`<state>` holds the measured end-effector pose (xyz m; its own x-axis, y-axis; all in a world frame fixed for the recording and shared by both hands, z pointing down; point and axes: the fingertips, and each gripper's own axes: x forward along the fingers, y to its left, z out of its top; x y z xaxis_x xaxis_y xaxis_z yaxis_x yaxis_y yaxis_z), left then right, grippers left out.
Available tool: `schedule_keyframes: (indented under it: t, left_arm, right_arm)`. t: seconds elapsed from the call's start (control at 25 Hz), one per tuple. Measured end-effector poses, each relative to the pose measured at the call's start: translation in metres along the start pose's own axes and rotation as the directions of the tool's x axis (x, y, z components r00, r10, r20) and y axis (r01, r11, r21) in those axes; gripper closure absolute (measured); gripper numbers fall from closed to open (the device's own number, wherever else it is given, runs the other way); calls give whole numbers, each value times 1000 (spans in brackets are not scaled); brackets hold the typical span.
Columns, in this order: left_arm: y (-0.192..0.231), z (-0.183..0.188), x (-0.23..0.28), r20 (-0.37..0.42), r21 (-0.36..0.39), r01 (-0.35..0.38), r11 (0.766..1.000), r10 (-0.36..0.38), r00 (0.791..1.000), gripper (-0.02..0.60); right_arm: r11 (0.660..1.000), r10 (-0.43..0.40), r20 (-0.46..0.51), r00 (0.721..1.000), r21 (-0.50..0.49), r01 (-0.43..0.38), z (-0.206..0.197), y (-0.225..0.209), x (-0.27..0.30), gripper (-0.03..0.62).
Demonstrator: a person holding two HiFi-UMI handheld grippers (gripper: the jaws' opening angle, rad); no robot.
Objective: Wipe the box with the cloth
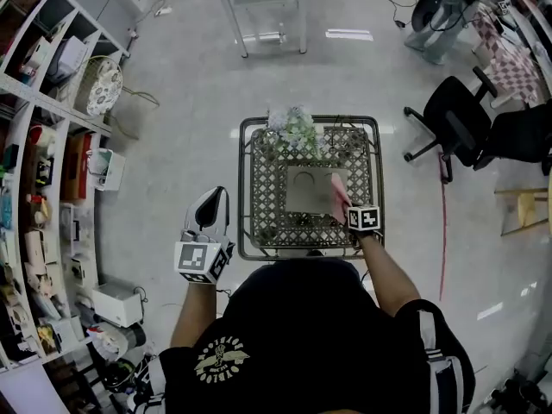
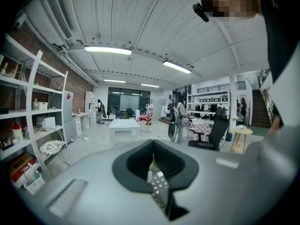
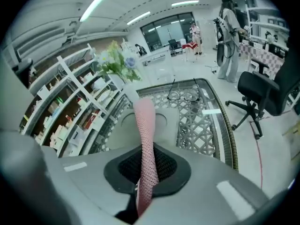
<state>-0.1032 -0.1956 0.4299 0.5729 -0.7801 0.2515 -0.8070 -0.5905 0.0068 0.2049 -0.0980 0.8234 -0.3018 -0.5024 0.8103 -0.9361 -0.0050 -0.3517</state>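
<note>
Jaws, right: right gripper [image 3: 143, 177] clamped on the pink cloth [image 3: 144, 125].
Jaws, left: left gripper [image 1: 210, 212] closed, empty, beside the tabletop [image 1: 263, 205].
Box: grey box [image 1: 306, 188] mid-tabletop, cloth at its right edge.
Progress: wiping probably just starting; most of the top is left.
Views: only the right gripper view shows the pinch; only the head view places both grippers.

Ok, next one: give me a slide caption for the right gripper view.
Right gripper shut on a pink cloth held over the grey box on a lattice table, flowers behind.
</note>
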Motion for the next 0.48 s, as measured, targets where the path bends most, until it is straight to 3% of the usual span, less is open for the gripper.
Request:
schedule_keyframes:
  t: [0.2,0.48]
  left_arm:
    - [-6,2,5,21,-3,40,999,-40,999,581]
    - [-7,9,6,45,-7,73,997,-73,996,581]
  right_arm:
    - [997,69,221,973,13,-74,34,34,-59,577]
    - [989,143,493,858,-39,-143,99,80,-158,577]
